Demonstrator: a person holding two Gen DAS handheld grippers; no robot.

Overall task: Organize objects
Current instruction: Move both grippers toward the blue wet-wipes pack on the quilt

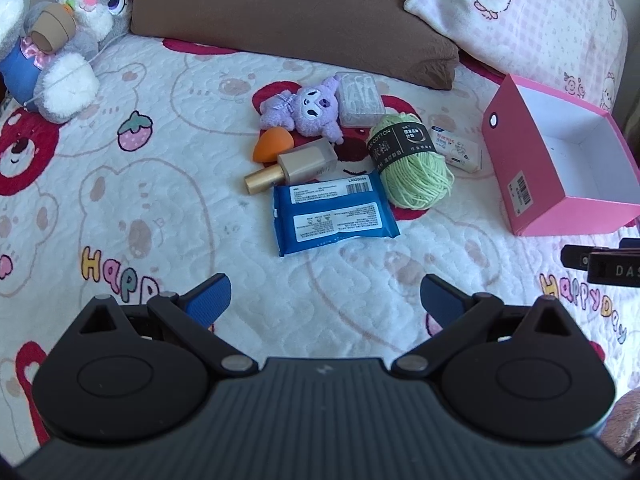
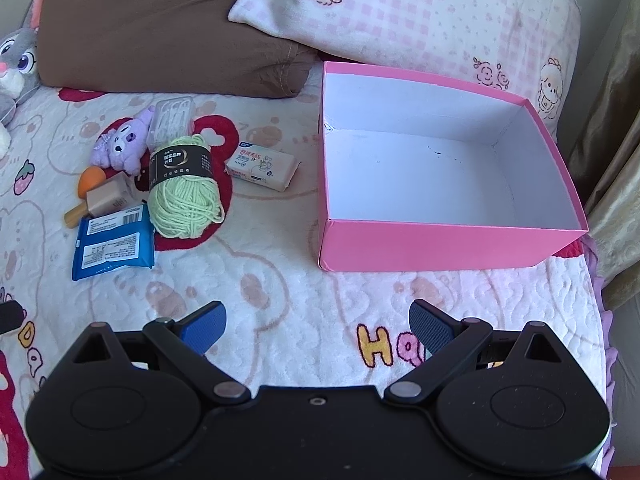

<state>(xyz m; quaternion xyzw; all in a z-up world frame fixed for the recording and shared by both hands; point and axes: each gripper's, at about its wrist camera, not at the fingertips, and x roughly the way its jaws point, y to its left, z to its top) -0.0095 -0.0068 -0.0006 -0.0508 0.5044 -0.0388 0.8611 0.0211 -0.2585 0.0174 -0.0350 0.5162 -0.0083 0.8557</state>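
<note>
Progress: pretty much zero so far, judging by the empty box and the untouched pile.
Pink box (image 2: 440, 248): sitting on the bed toward its right edge, near the pillows, open top, nothing inside, just white walls and floor.
Pile: clustered mid-bed, well apart from the box on its left.
Green yarn (image 1: 412, 164): lying at the right side of the pile, touching the clear plastic case (image 1: 358, 100) behind it.
Small white pack (image 2: 262, 166): closest to the box, sitting between yarn and box.
Blue wipes pack (image 1: 334, 214): flat at the front of the pile, nearest the tools.
Gold bottle (image 1: 294, 166): on its side just behind the wipes, orange sponge (image 1: 272, 144) touching it.
Purple plush (image 1: 306, 110): at the back of the pile, beside the plastic case.
Left tool (image 1: 324, 300): spread wide, holding nothing, hovering over the bed short of the wipes pack.
Right tool (image 2: 318, 328): also spread wide and empty, aimed at the front wall of the box.
Background: big gray bunny plush (image 1: 76, 28) at the far left corner, brown pillow (image 1: 292, 16) and pink pillow (image 2: 420, 16) along the far edge, probably not part of the job.
Left to do: seemingly all seven small items into the box; white pack or yarn looks like the easiest first grab.
</note>
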